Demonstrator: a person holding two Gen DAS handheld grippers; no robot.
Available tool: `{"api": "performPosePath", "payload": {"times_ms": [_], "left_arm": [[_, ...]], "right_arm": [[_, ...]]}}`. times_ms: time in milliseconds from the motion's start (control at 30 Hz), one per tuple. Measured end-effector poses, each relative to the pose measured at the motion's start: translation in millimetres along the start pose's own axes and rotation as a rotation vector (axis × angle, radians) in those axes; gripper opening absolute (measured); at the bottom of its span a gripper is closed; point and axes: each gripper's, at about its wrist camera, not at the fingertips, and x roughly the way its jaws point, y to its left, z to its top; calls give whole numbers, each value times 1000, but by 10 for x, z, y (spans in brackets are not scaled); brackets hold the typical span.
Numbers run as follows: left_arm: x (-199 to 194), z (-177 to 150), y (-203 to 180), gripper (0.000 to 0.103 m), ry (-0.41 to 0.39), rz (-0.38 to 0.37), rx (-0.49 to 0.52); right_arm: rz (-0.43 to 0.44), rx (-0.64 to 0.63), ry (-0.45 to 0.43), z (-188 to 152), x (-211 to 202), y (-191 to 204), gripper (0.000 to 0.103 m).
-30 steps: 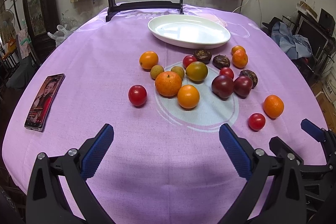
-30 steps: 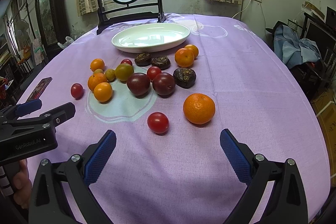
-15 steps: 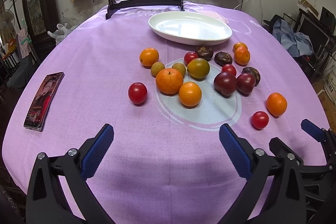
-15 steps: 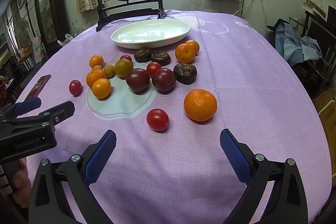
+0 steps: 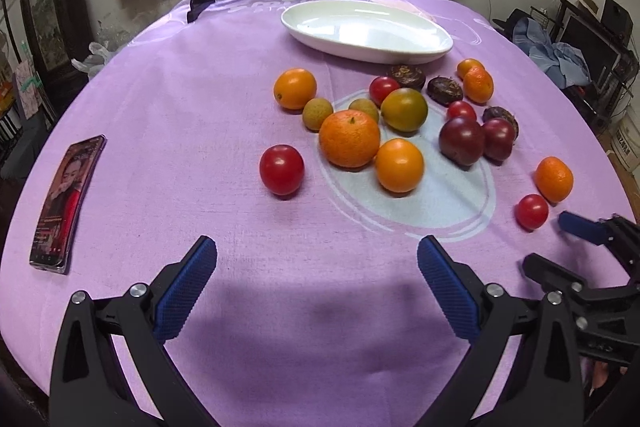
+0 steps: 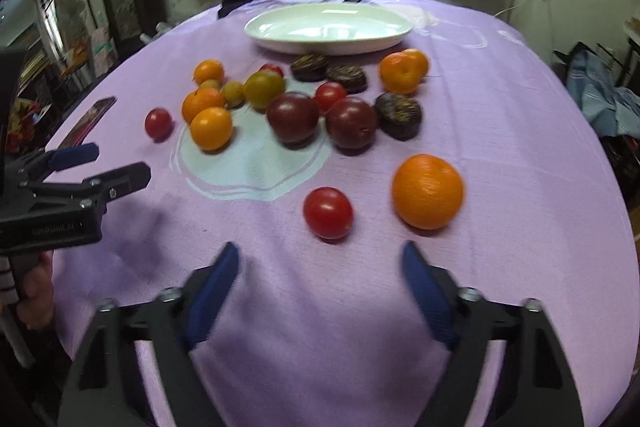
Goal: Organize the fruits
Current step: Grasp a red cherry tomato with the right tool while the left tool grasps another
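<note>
Now narrowed from full spread, right claw, with nothing between the pads yet; just been closing while dropping nearer the desk. Just ahead, beyond the tips, small red tomato, with a mandarin just beside it to the right. Wide apart and empty, left claw, also lower and closer than a second ago. Farther back, white plate, bare. Likely sizing up for that tomato; no fruit moved so far.
</note>
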Motion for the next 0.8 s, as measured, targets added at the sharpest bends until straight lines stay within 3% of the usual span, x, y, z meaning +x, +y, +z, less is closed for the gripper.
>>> {"api": "performPosePath", "payload": {"times_ms": [233, 300, 367, 667, 800], "left_arm": [[204, 118, 51, 99, 37, -47, 1], [251, 159, 23, 99, 49, -62, 6], [259, 193, 16, 99, 41, -61, 11], [340, 278, 275, 98, 53, -21, -16], [476, 367, 300, 73, 87, -21, 5]], "right_arm": [[-29, -15, 24, 163, 143, -5, 65], [-28, -19, 15, 198, 156, -2, 58], [-31, -6, 2, 214, 148, -33, 28], [78, 7, -56, 135, 32, -92, 28], [101, 17, -73, 114, -5, -114, 28]]}}
